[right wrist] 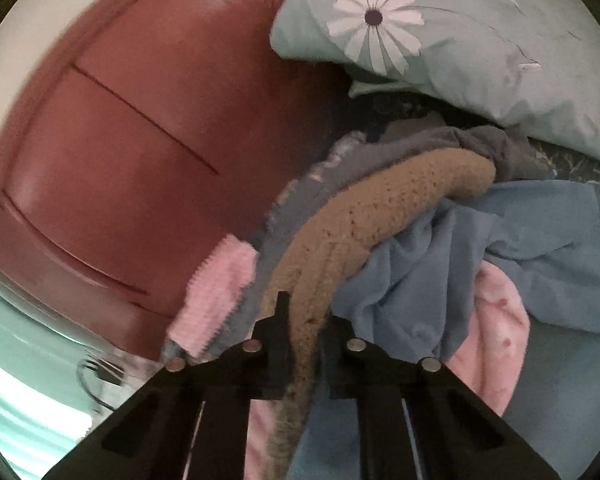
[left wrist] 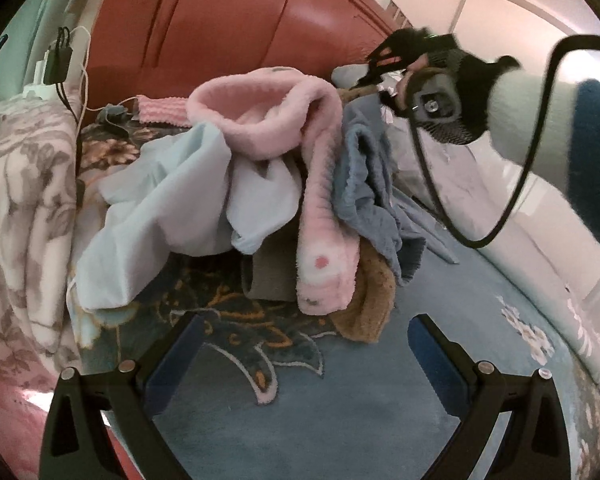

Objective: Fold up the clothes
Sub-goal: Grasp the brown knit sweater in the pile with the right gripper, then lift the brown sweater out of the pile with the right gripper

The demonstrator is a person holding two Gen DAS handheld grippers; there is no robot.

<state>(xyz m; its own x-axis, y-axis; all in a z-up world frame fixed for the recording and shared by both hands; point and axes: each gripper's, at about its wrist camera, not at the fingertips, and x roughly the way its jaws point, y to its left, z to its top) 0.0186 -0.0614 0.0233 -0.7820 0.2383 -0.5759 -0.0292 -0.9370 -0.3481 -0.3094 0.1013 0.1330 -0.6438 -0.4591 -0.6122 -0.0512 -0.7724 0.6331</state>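
My right gripper [right wrist: 304, 320] is clamped on a tan, nubbly fleece garment [right wrist: 380, 208], the two black fingers pinched tight against the strip of fabric that runs up between them. From the right wrist camera that tan piece arcs away from the jaws over the top of the clothes heap, lying across a grey-blue knitted garment [right wrist: 324, 184] and beside a plain blue cotton piece [right wrist: 460, 248]. A fluffy pink fleece garment [right wrist: 496, 320] shows under the blue one, and a ribbed pink cloth [right wrist: 216, 292] lies at the heap's side nearest the dark red padded headboard [right wrist: 140, 140]. Behind the heap sits a pale green pillow with a white daisy print [right wrist: 480, 52].

My left gripper [left wrist: 306, 344] hangs wide open with nothing between its blue-padded fingers [left wrist: 432, 356], over the blue floral bedspread [left wrist: 360, 400] at the near edge of the bed. Through its camera the pile stands towards the head of the bed: the pink fleece [left wrist: 260, 120] is draped over a pale blue garment [left wrist: 160, 208], with the grey-blue knit [left wrist: 364, 184] and a lobe of the tan fleece [left wrist: 372, 304] hanging on the side nearer the right gripper [left wrist: 374, 76]. A gloved hand [left wrist: 468, 92] in a white-and-navy sleeve grips that tool, and a black cable [left wrist: 512, 200] loops down from it. A floral blanket [left wrist: 24, 200] lies along the bed's far side edge, chargers [left wrist: 56, 64] plugged in behind it.
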